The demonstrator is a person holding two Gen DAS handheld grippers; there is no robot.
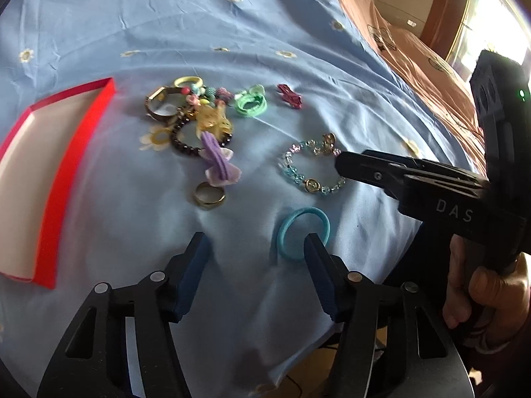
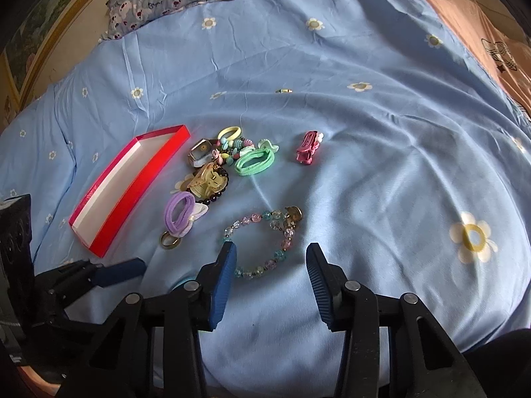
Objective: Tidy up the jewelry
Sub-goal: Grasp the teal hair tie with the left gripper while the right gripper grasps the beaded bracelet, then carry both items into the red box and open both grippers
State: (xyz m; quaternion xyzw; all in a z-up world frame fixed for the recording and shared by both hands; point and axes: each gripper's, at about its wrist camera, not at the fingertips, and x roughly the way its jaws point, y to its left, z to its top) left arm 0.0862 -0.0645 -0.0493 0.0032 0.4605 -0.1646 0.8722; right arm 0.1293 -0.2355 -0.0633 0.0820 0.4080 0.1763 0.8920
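Jewelry lies on the bed; the beaded bracelet (image 2: 262, 242) sits just ahead of the right gripper (image 2: 272, 255), both jaws wide apart, left gripper (image 1: 259, 245) too, holding nothing.

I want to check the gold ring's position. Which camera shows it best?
The left wrist view: the gold ring lies whole and clear just below the purple hair tie. In the right wrist view the ring is smaller, with the tie overlapping it.
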